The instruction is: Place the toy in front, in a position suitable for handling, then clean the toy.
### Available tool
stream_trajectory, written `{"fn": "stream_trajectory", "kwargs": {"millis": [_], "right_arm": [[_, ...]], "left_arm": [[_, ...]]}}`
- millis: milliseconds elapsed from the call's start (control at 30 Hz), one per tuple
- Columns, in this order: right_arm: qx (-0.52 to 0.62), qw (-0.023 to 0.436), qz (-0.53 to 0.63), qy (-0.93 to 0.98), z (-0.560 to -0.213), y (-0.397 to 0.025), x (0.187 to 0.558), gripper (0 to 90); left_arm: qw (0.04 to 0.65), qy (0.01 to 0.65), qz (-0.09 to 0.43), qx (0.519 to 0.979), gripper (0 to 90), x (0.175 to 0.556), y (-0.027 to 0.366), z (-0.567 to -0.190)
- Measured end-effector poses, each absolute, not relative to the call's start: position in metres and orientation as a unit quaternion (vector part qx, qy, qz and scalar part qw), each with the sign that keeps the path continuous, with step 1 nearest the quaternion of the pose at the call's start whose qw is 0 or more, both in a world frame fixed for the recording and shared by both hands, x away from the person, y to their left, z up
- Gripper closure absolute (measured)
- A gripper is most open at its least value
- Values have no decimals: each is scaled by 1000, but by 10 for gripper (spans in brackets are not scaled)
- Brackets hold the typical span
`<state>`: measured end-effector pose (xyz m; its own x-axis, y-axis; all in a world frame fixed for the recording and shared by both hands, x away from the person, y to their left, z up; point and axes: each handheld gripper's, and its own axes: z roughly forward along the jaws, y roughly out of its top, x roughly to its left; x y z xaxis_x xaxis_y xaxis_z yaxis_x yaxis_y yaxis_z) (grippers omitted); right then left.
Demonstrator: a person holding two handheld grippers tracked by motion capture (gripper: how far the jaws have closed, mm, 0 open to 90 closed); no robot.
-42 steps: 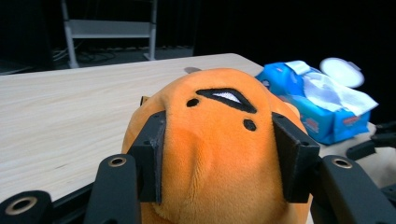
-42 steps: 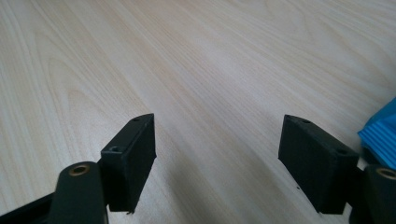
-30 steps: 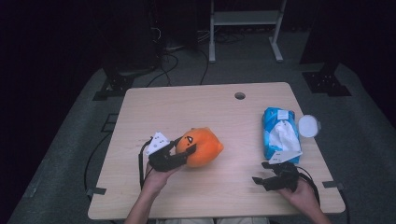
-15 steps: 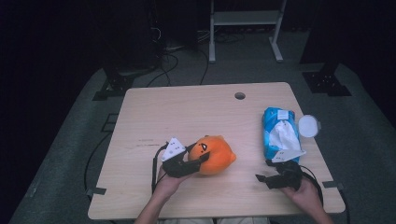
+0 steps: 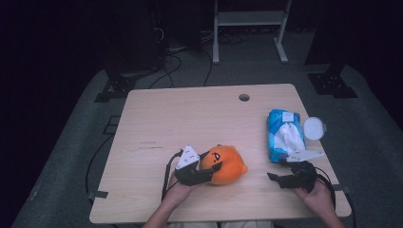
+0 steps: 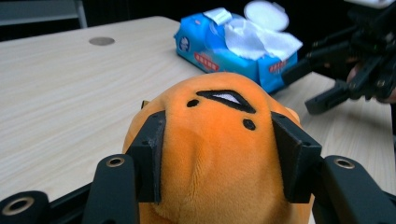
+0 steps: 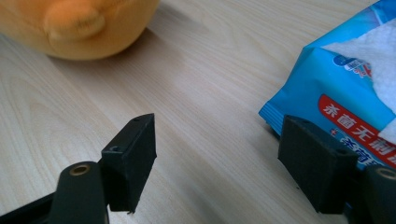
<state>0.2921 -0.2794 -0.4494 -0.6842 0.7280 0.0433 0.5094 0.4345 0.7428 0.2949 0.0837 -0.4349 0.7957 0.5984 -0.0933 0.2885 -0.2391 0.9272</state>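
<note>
Orange plush toy (image 5: 225, 164): round, soft body, black-outlined mouth and two small black dot eyes on top. Sits low centre of the high view, on the table's near half. Its sides are dented inward where pinched. A stubby orange limb points right.

The left gripper (image 6: 219, 154) is covering both flanks of the orange plush toy (image 6: 219, 140), whose base is running off the bottom edge. Beside the right gripper (image 7: 219, 163), the blue wipes pack (image 7: 341, 88) is getting cropped at the right edge.
</note>
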Motion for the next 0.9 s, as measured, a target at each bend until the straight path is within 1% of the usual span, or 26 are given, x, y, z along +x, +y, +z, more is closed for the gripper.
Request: {"fn": "stream_trajectory", "kwargs": {"millis": [67,100,200,233,333,567,767,900], "right_arm": [[369,145,384,834,-448,-279,291,266],[370,148,382,834,-447,-278,290,266],[368,169,389,827,-441,-277,288,266],[365,177,396,824,-438,-277,287,265],[365,189,413,813,-430,-277,285,265],[359,190,413,815,-424,-279,285,266],[367,198,422,805,-415,-289,300,265],[374,212,423,798,-405,-296,310,265]], "left_arm": [[540,283,141,780,400,295,83,-438],[541,277,131,783,358,296,83,-441],[543,280,137,779,227,296,88,-439],[547,284,134,776,200,296,90,-439],[547,289,132,774,185,298,93,-439],[540,291,126,780,173,301,92,-441],[538,291,126,781,169,300,94,-442],[537,292,125,782,168,298,95,-444]]}}
